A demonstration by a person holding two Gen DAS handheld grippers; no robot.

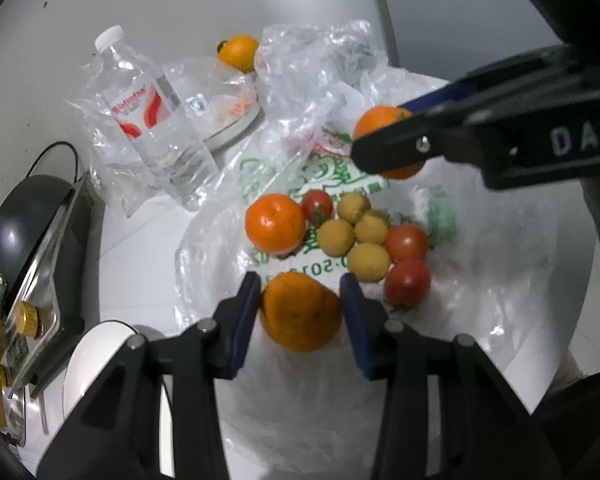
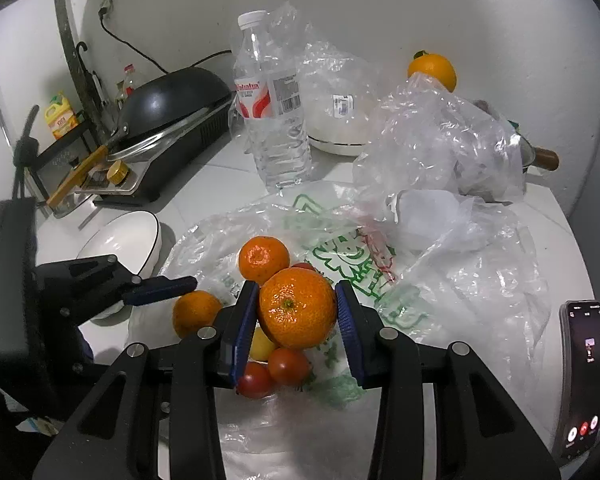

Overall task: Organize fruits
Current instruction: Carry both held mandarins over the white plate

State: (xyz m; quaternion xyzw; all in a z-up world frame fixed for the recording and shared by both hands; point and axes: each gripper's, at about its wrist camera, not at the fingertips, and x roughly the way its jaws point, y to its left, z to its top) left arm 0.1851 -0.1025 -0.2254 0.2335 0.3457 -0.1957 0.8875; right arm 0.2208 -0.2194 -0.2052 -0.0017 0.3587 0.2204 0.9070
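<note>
My left gripper [image 1: 300, 312] is shut on a tangerine [image 1: 300, 312] just above a printed plastic bag [image 1: 340, 176]. My right gripper [image 2: 296, 312] is shut on another tangerine [image 2: 298, 308], held above the fruit pile; it shows in the left wrist view [image 1: 392, 148] with that tangerine [image 1: 380, 118]. On the bag lie a third tangerine [image 1: 275, 223], several small yellow fruits [image 1: 368, 260] and red tomatoes [image 1: 407, 282]. In the right wrist view the left gripper [image 2: 180, 292] holds its tangerine [image 2: 196, 316] near a white bowl [image 2: 120, 242].
A water bottle [image 2: 274, 120] stands behind the bag. A wrapped white dish [image 2: 340, 116], a far orange [image 2: 434, 70] and crumpled clear bags [image 2: 440, 140] sit at the back. A black wok on a stove [image 2: 168, 108] is left. A phone [image 2: 582, 376] lies right.
</note>
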